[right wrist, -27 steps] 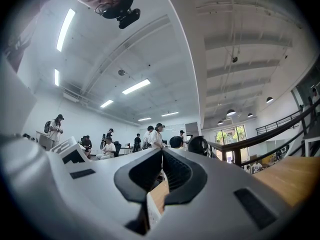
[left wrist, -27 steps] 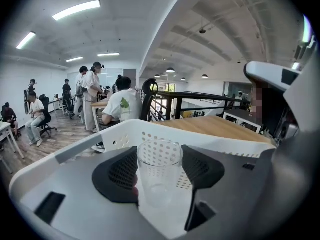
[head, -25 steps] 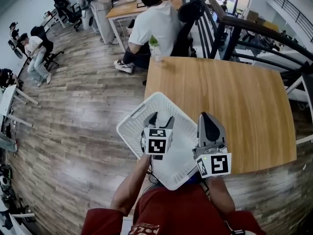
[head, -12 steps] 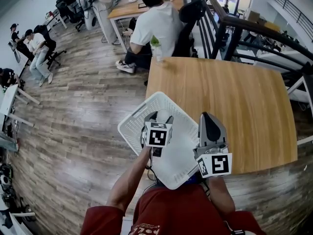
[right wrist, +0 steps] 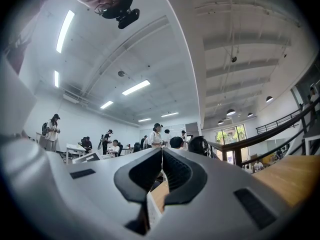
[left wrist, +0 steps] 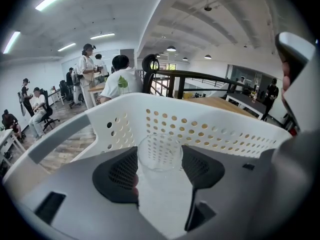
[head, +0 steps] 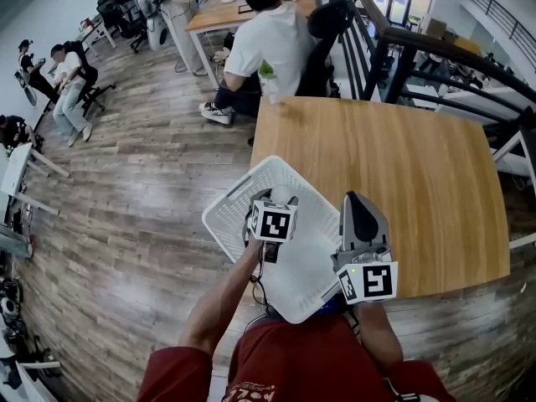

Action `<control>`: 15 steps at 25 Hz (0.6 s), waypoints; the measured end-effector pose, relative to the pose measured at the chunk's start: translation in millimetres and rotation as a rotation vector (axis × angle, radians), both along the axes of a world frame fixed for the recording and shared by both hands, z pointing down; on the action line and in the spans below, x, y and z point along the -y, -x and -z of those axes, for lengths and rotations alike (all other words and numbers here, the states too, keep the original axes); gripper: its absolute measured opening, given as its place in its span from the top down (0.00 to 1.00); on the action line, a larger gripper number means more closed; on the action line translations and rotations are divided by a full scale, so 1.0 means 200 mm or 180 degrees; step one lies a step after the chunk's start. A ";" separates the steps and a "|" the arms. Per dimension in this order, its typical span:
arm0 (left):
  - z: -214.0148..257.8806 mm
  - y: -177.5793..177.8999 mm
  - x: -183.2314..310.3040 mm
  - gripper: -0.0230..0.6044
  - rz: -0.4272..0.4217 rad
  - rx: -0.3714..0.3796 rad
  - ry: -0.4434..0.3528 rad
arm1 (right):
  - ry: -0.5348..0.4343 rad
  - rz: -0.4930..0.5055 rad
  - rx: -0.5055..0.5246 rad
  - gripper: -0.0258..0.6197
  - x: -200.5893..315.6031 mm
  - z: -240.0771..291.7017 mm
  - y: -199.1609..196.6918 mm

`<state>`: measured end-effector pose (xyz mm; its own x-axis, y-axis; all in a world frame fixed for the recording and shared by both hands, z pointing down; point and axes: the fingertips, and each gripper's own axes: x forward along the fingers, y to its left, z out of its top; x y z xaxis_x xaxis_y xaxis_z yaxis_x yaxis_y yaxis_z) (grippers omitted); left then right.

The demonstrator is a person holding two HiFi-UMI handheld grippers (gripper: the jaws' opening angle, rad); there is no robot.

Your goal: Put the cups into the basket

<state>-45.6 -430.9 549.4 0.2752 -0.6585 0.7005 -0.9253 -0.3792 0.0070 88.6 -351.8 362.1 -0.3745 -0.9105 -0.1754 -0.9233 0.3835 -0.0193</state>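
A clear plastic cup (left wrist: pixel 159 149) sits between the jaws of my left gripper (left wrist: pixel 160 170), and both dark pads (left wrist: pixel 117 174) press on its sides. In the head view the left gripper (head: pixel 276 198) hangs over the white perforated basket (head: pixel 226 212), which lies on the table's near left corner and juts past the edge. The basket's far wall (left wrist: pixel 210 129) rises just behind the cup. My right gripper (head: pixel 358 203) hovers over the basket's right side. Its jaws (right wrist: pixel 161 171) are shut together with nothing between them.
The wooden table (head: pixel 402 174) stretches away to the right. A green bottle (head: pixel 268 78) stands at its far left corner, and a seated person in a white shirt (head: pixel 268 40) is just beyond. A dark railing (head: pixel 435 48) runs behind the table. Plank floor lies to the left.
My left gripper has shifted slightly right and farther over the basket with the cup. The right gripper has stayed where it was.
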 end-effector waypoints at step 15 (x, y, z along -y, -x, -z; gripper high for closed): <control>-0.11 0.09 0.09 0.52 0.0368 0.0005 0.0162 | -0.0012 -0.0007 0.0004 0.94 0.01 0.01 -0.01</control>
